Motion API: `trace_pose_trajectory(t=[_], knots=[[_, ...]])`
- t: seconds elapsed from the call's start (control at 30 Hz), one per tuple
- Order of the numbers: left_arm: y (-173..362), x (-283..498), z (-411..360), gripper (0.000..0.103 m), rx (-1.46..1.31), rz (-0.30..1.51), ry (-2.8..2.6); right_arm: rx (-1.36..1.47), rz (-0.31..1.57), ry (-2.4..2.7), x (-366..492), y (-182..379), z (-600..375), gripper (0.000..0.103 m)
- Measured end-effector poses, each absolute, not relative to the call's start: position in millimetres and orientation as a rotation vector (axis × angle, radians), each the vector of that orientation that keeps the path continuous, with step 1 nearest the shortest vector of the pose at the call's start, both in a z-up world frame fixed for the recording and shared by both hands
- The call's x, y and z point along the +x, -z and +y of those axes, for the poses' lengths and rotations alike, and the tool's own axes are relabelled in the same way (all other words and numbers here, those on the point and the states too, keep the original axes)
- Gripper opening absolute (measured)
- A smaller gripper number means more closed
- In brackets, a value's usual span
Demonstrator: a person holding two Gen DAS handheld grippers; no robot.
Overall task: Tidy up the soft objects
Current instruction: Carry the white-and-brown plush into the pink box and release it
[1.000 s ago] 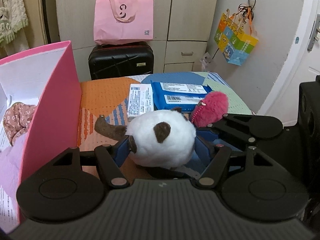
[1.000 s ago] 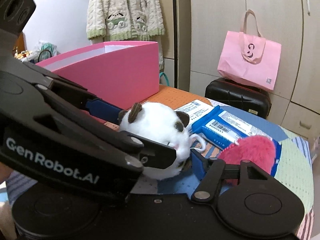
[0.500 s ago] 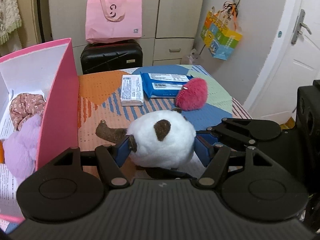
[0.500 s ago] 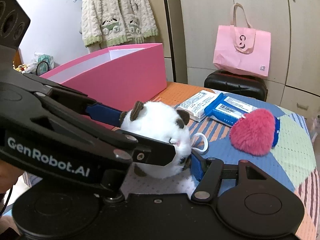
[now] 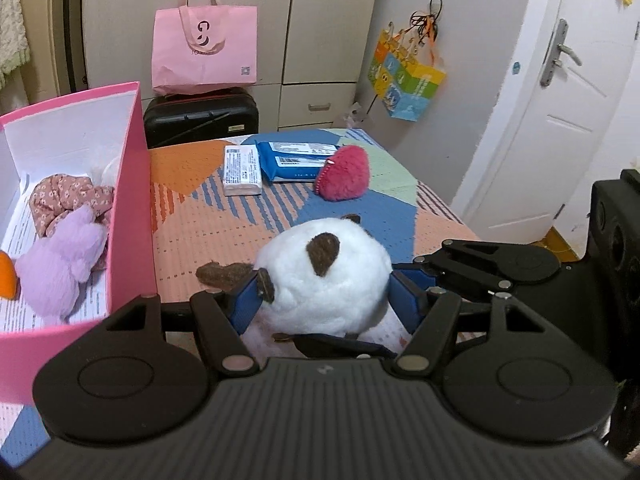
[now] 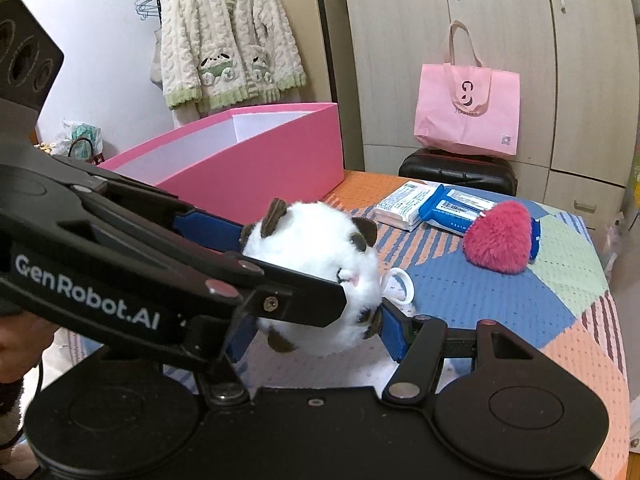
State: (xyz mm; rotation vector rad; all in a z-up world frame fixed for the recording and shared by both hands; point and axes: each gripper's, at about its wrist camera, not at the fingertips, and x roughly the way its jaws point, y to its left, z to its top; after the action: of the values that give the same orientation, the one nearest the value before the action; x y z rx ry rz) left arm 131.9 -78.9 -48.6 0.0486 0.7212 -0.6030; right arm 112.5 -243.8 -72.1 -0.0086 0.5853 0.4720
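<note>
**Gripping one white plush between two grippers**

Clamping from both sides, the left gripper point(image 5: 322, 294) and the right gripper point(image 6: 312, 322) each have their blue-padded fingers point(image 5: 245, 304) pressed into the same round white plush toy point(image 5: 324, 276), which has brown ears and a brown tail and sits at the centre of both frames, just above the patterned surface point(image 5: 256, 216). In the right wrist view the left gripper's black body crosses the left half of the frame, and a white ring point(image 6: 398, 286) hangs from the toy's side.

At the left of the left wrist view stands an open pink box point(image 5: 134, 208) holding a lilac plush point(image 5: 60, 268) and a floral fabric piece point(image 5: 68, 200). Farther back on the surface lie a magenta heart plush point(image 5: 344, 178), a blue wipes pack point(image 5: 292, 160) touching it, and a white tissue pack point(image 5: 242, 170) just beside that.
</note>
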Motion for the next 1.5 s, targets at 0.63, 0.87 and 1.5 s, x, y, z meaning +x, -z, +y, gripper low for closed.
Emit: trace_pose_trajectory(t=[0.63, 0.87, 1.5], knots=[[17.7, 75.3, -26.3, 0.067, -0.017, 0.691, 0.709, -0.068, 0.51, -0.477, 37.3, 26.9, -213.3, 0.068], [2.8, 63.7, 0.1, 0.067, -0.039, 0.676, 0.728, -0.121, 0.499, -0.513, 27.9, 1.1, -194.9, 0.07], [-46.0, 64.4, 74.2, 0.067, -0.085, 0.477, 0.574, -0.174, 0.388, -0.628, 58.5, -52.1, -124.5, 0.071]])
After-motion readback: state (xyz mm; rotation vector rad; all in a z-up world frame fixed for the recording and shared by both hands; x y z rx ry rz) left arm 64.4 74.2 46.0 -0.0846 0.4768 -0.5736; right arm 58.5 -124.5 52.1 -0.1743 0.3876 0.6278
